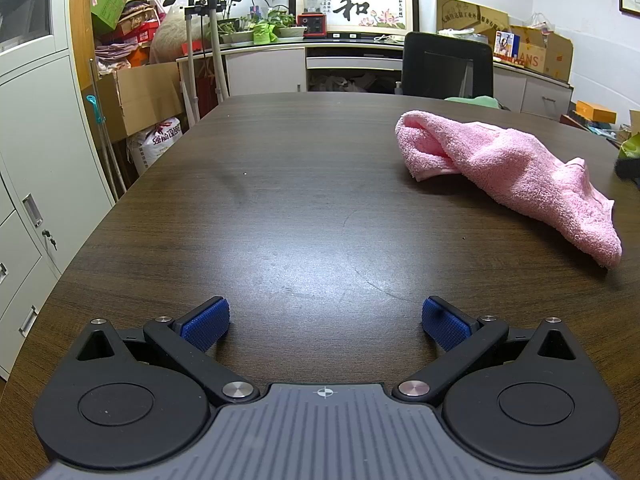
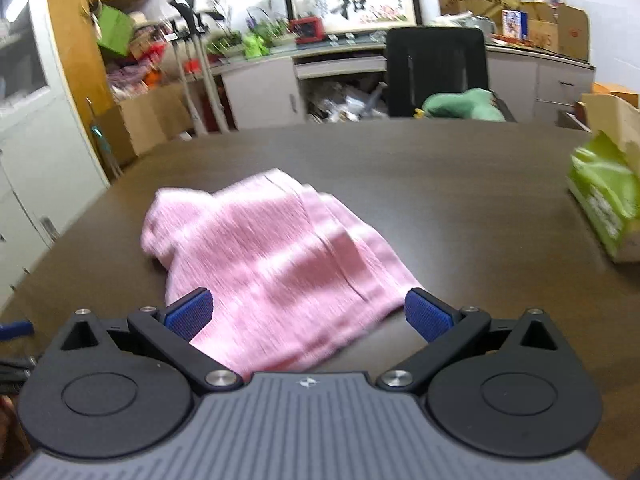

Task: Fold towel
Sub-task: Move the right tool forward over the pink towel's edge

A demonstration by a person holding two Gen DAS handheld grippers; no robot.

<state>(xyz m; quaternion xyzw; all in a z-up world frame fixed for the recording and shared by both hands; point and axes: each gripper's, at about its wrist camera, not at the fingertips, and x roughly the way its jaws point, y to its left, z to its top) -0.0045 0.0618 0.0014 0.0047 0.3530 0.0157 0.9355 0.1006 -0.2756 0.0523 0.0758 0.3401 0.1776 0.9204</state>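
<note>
A pink towel [image 1: 508,168] lies crumpled in a loose heap on the dark wooden table [image 1: 280,208], far to the right in the left wrist view. My left gripper [image 1: 326,322] is open over bare table, well short and left of the towel. In the right wrist view, which is motion-blurred, the same towel [image 2: 272,256] fills the middle. My right gripper [image 2: 308,314] is open, its blue pads [image 2: 188,314] spread either side of the towel's near edge, which reaches in between them.
A black office chair [image 1: 446,66] stands at the table's far edge with a green cushion [image 2: 464,106] on it. A green packet and cardboard box [image 2: 608,196] sit at the table's right side. Cabinets [image 1: 36,152] and boxes line the left wall.
</note>
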